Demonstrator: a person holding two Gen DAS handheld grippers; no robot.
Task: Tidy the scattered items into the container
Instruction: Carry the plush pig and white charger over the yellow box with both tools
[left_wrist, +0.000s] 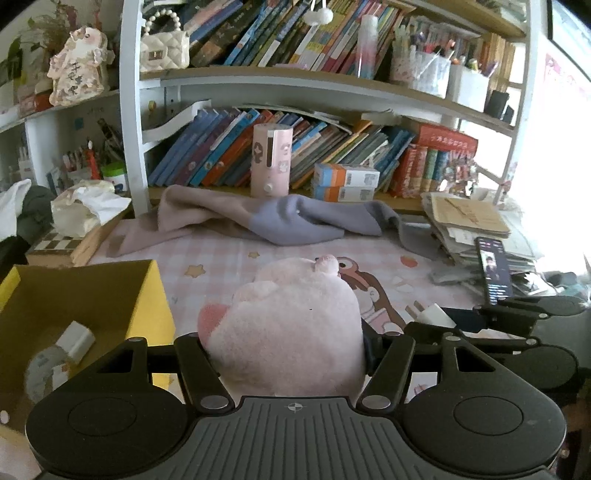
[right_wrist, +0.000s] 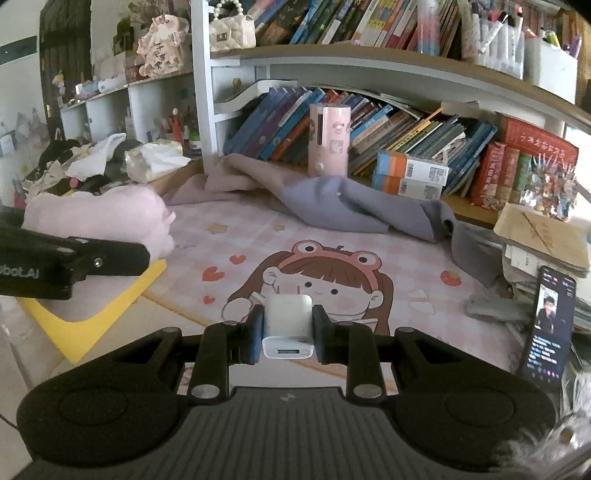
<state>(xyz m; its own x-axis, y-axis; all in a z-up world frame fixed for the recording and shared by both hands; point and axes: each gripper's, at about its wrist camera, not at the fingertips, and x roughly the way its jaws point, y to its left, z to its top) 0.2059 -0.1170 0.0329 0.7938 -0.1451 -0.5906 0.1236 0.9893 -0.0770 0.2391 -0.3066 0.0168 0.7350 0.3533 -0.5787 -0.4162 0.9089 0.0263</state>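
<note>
Left gripper (left_wrist: 284, 347): clamped on the pink plush toy (left_wrist: 291, 332), held just beside the yellow box (left_wrist: 147, 291).
Right gripper (right_wrist: 287, 328): closed on a white charger (right_wrist: 288, 325) above the desk mat (right_wrist: 406, 258).
Farther: grey-purple cloth (right_wrist: 351, 206), bookshelf (right_wrist: 369, 74).

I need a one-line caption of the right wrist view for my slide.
Right tool clamps a white USB charger above the cartoon desk mat; left tool carries a pink plush toy.

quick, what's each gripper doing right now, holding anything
left gripper: closed on the fluffy pink plush toy.
right gripper: shut on the small white plastic charger block.
</note>
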